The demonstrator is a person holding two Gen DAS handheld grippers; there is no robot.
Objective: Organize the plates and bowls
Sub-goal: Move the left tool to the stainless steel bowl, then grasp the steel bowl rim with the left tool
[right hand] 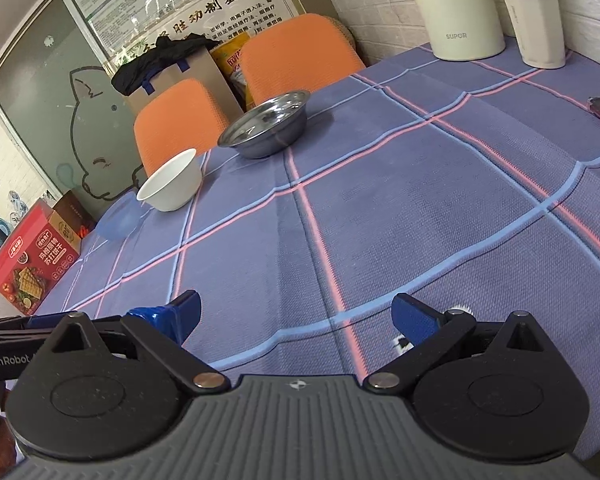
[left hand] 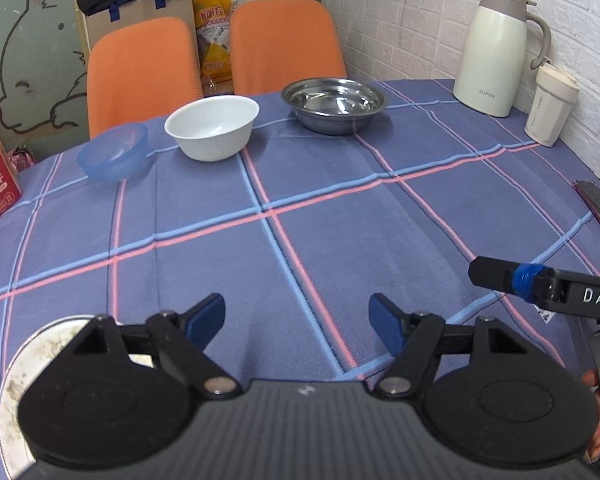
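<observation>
Both tongs stand apart with nothing between the pads: the left gripper (left hand: 298, 322) hangs over bare plaid tablecloth (left hand: 340, 216), its jaws roughly half spread, and the right gripper (right hand: 296, 314) hangs beside it, jaws likewise spread and empty.

Taking the white bowl (left hand: 212, 126) as landmark: nearest the camera, well short of it and low at the left edge, a soiled plate (left hand: 32, 360) lies half hidden under the left gripper's body. Just left of the white bowl sits a translucent blue bowl (left hand: 114, 152), near but apart from it. To its right and slightly farther back rests the steel bowl (left hand: 334, 104), also apart. Far right, against the brick wall, stand a cream thermos jug (left hand: 496, 52) and a lidded cup (left hand: 552, 108). Behind the bowls are two orange chairs (left hand: 144, 72).

Risks, as I judge them: the plate sits almost out of sight beneath the left tool, so a low sweep could knock it. The steel bowl's slick rim may slip from a shallow pinch, and the cloth could bunch and drag neighbouring bowls.
</observation>
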